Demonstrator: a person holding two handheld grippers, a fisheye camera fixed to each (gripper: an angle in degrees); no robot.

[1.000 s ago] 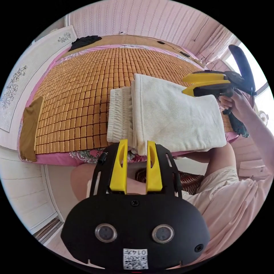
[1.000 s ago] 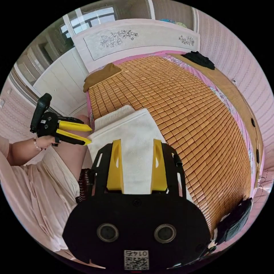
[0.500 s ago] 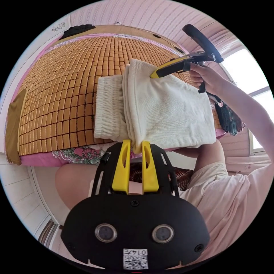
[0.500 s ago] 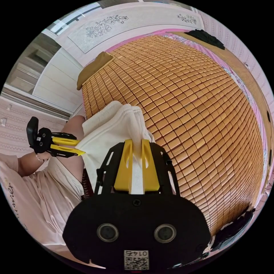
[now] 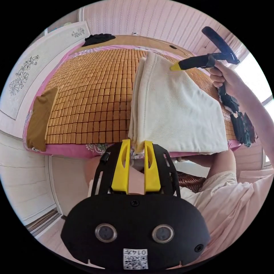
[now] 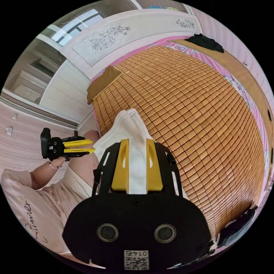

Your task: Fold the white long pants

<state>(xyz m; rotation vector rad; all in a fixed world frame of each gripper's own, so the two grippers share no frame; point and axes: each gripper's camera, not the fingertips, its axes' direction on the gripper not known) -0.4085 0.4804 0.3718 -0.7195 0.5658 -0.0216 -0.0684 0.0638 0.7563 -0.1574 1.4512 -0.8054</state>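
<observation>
Mat (image 5: 85,94): tiled bamboo, covers the bed; landmark for all below.
Pants (image 5: 177,114): white, folded stack on the mat's near edge; one long side is raised off the mat, the other lies on it.
Pillow (image 5: 40,120): brown, flat at the mat's far-left end.
Dark cloth (image 5: 98,38): bundled beyond the mat's far corner.
Right gripper (image 6: 137,142): jaws pinch the pants' raised far corner above the mat.
Left gripper (image 5: 136,144): jaws pinch the pants' raised near corner, at the mat's near edge.
</observation>
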